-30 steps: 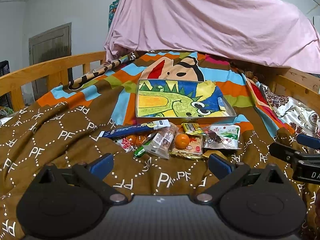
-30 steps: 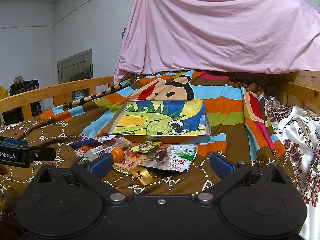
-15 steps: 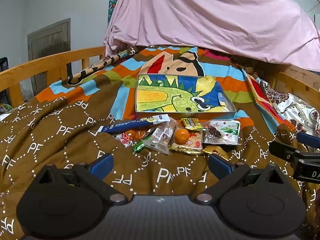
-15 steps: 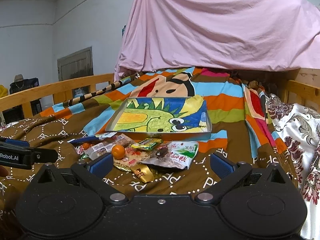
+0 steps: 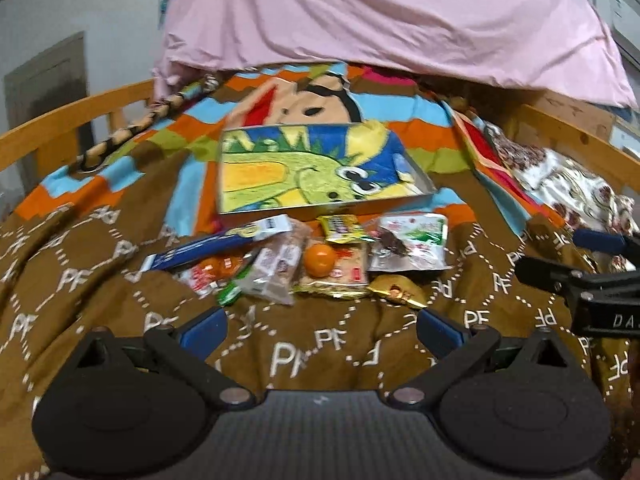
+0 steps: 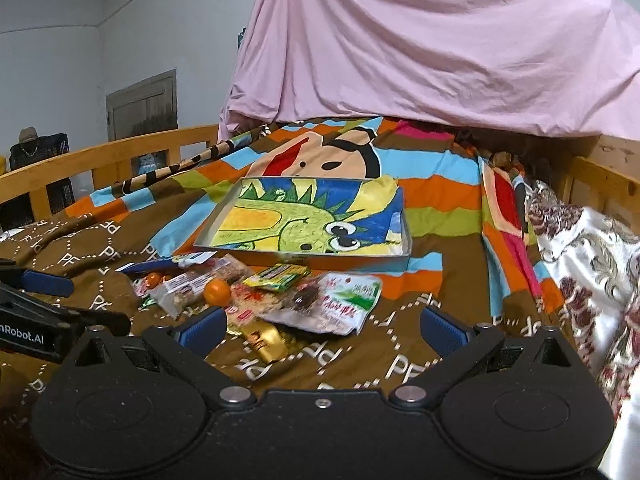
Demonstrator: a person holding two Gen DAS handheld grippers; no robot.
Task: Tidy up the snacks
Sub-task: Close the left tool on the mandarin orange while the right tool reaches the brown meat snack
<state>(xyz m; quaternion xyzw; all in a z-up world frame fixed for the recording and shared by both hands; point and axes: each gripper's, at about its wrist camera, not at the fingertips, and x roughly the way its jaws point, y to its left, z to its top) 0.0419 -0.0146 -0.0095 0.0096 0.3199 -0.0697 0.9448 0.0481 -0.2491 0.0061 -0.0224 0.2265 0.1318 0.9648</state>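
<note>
the brown blanket point(image 5: 320, 356) covering the bed carries a repeated white "pf" print. "nrobot.ai" is readable on the side of the left gripper point(image 6: 324, 330) where it shows in the right wrist view, and "da" on the right gripper point(image 5: 320, 326) in the left wrist view. the white and green snack pouch point(image 6: 344, 304) has red characters too small to read.

compared with a second ago, both cameras sit closer to the snacks, and the left view is now motion-blurred.

the snacks lie in a loose pile on the blanket, just in front of the shallow cardboard tray with a green dragon drawing inside point(image 6: 404, 262). in the pile are a long blue wrapper point(image 5: 216, 246), a clear wrapped cake bar point(image 5: 276, 268), a small round orange fruit point(image 5: 320, 260), a yellow-green sachet point(image 6: 280, 276) and a gold foil packet point(image 6: 266, 338) nearest the right gripper.

both grippers hover over the blanket with jaws spread wide, holding nothing.
</note>
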